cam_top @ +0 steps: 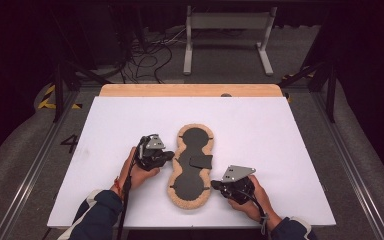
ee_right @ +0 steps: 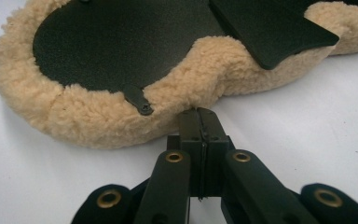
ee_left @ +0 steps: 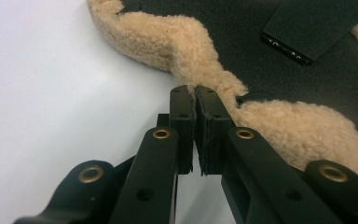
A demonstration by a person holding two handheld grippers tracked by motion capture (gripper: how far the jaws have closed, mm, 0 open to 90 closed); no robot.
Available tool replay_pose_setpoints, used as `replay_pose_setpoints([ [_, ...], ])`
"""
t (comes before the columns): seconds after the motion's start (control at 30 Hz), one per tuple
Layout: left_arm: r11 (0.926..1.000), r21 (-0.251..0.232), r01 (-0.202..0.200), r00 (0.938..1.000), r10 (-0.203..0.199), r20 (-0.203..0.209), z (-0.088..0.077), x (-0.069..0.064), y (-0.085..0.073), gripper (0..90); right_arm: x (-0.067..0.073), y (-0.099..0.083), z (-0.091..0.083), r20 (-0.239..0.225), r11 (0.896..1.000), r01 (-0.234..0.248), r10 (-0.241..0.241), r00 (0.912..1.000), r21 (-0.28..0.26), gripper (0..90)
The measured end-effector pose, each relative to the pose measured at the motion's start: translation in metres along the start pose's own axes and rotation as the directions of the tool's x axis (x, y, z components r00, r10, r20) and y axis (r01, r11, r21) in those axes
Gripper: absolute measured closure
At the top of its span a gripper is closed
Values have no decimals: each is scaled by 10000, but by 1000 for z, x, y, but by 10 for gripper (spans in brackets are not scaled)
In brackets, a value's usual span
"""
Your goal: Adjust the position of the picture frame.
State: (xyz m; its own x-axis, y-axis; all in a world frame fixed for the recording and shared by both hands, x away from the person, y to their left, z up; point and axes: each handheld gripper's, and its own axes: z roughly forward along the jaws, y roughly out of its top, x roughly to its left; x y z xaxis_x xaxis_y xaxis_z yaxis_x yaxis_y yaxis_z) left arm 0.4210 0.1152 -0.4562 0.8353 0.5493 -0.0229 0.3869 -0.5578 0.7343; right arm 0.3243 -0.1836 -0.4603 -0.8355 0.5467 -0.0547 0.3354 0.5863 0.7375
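**Both grippers closed at the fleece pad's edges, near side of the desk**

Left gripper (cam_top: 166, 157): sits at the left edge of the fleece pad (cam_top: 192, 167), level with its narrow waist. In the left gripper view its jaws are brought together, tips against the tan pile at the waist notch (ee_left: 200, 84); a sliver of gap shows between the pads lower down. Whether any fleece is pinched at the tips I cannot tell; nothing is lifted.

Pad: peanut-shaped, lies flat on the white desk (cam_top: 260, 125), centre to near edge, long axis running away from the person. Black backing faces up, tan fleece border all round. A loose black flap (cam_top: 200, 162) lies across the waist.

Right gripper (cam_top: 219, 186): at the pad's right side by the lower lobe. In the right gripper view its jaws are fully closed, nothing between them, tips just short of the fleece rim (ee_right: 121, 121), near a small black tab (ee_right: 140, 101).

Step, as judged: positioning on both edges before a lift or fold. Next move calls for opening the right jaws, advancing over the rim, and closing on fleece and backing together; the left needs a confirmed bite.
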Motion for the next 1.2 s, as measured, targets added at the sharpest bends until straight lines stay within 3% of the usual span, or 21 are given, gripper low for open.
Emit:
replay_pose_setpoints([
  [0.63,9998,31,173,9998,-173,46,10,5,13,899,3,2,0,50,9999,65,-65,10000,116,900],
  [0.73,10000,47,36,10000,-36,-13,12,5,15,900,5,2,1,49,9998,122,-123,9999,125,900],
  [0.8,9999,63,161,9998,-162,124,13,6,16,900,6,2,0,70,9999,106,-107,9999,128,900],
  [1.2,9967,570,-581,9983,580,31,27,6,37,900,19,5,2,-133,9987,486,-484,9987,140,900],
])
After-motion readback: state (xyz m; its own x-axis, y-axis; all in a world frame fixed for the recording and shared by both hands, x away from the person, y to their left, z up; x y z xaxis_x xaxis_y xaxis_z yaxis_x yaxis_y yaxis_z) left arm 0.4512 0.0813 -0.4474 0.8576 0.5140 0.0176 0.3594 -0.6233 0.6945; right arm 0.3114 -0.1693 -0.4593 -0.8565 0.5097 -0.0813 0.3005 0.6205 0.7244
